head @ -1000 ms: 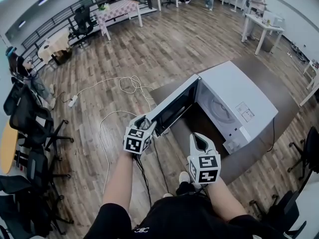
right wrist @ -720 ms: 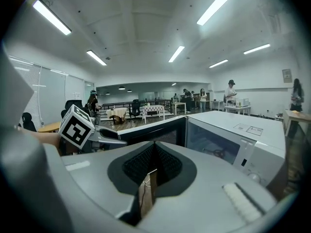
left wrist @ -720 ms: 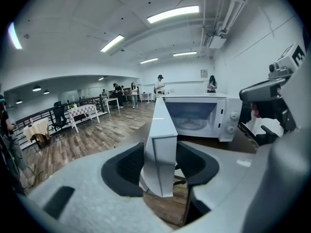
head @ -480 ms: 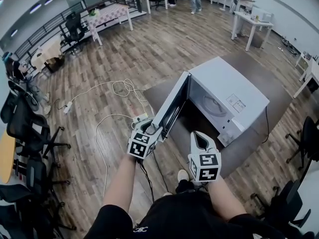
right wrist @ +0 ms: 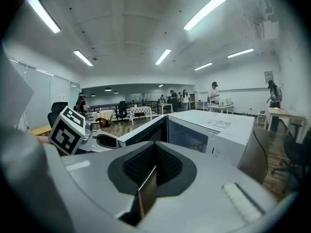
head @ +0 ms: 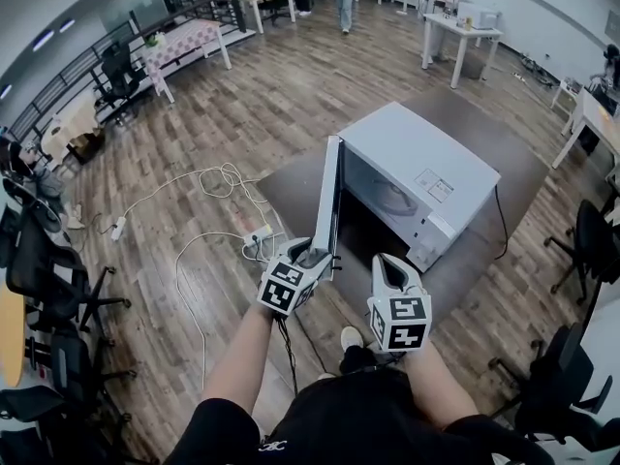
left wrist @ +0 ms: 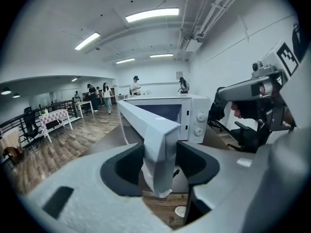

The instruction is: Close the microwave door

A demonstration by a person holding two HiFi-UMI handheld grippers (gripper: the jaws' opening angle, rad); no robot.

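A white microwave (head: 417, 168) stands on a dark brown table (head: 504, 163). Its door (head: 331, 197) stands open, about square to the front. My left gripper (head: 315, 256) clasps the door's free edge. In the left gripper view that edge (left wrist: 158, 149) fills the gap of the left gripper (left wrist: 158, 166) and touches both pads, while the jaws are opening a little. The microwave (left wrist: 189, 113) shows behind it. My right gripper (head: 386, 264) hovers shut and empty in front of the oven cavity. In the right gripper view, the right gripper (right wrist: 151, 176) faces the microwave (right wrist: 218, 130) and its door (right wrist: 143, 130).
White cables and a power strip (head: 208, 177) lie on the wooden floor to the left. Office chairs (head: 48, 260) line the left side, and another chair (head: 596, 240) stands at the right. White tables (head: 455, 22) and people are far off at the back.
The door has swung from wide open to about halfway shut. My left gripper has moved right with the door's edge. The right gripper has barely shifted.
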